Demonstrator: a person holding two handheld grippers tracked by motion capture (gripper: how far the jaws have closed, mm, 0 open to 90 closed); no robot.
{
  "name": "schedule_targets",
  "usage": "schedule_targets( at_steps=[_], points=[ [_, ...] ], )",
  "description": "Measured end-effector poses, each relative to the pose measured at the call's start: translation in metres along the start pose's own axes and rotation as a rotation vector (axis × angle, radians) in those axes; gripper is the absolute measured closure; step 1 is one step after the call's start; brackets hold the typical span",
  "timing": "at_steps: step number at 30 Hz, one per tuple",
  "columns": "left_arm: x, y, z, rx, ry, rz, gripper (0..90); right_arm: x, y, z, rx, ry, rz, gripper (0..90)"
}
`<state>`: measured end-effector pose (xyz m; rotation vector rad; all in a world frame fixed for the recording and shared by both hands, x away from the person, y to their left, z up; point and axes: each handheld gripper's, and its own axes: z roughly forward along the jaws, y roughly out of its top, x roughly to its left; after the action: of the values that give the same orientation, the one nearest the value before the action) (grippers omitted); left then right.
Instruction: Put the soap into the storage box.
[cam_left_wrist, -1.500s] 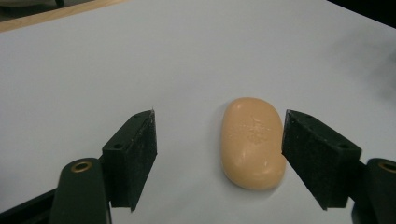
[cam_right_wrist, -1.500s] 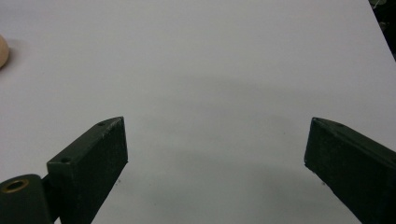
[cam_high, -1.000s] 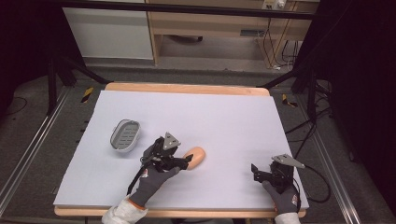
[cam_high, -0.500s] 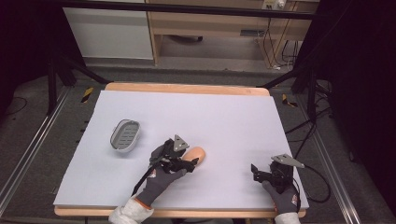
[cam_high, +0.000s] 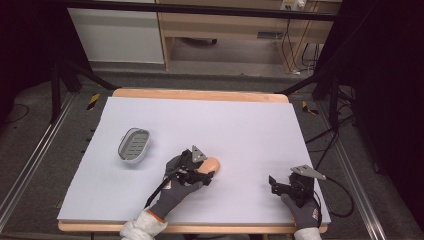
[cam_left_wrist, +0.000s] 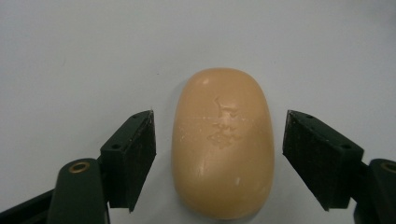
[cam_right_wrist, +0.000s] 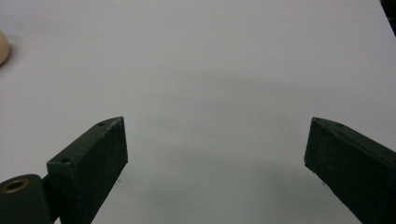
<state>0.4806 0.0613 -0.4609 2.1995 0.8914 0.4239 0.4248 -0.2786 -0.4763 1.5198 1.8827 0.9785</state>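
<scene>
Soap (cam_left_wrist: 222, 144) lies flat mid-table, between the spread jaws of the left gripper (cam_left_wrist: 219, 154), not yet pinched. Right gripper (cam_high: 280, 186) rests spread and empty, near right. Dish (cam_high: 133, 145) waits empty, far left; likely pickup and placing remain.

Left claw (cam_left_wrist: 219, 154) is held low at mid-bench in a gloved left hand (cam_high: 176, 190), jaws spread wide. Right claw (cam_right_wrist: 215, 158) is held near the front right in a gloved right hand (cam_high: 300, 212), jaws likewise spread wide apart.
</scene>
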Motion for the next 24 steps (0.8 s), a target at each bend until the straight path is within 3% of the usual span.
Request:
schedule_targets(
  at_steps=[24],
  points=[
    [-0.002,-0.001,0.02,0.083,-0.013,0.008,29.5,0.0,0.0,0.001,0.008,-0.002,0.003,6.1]
  ],
)
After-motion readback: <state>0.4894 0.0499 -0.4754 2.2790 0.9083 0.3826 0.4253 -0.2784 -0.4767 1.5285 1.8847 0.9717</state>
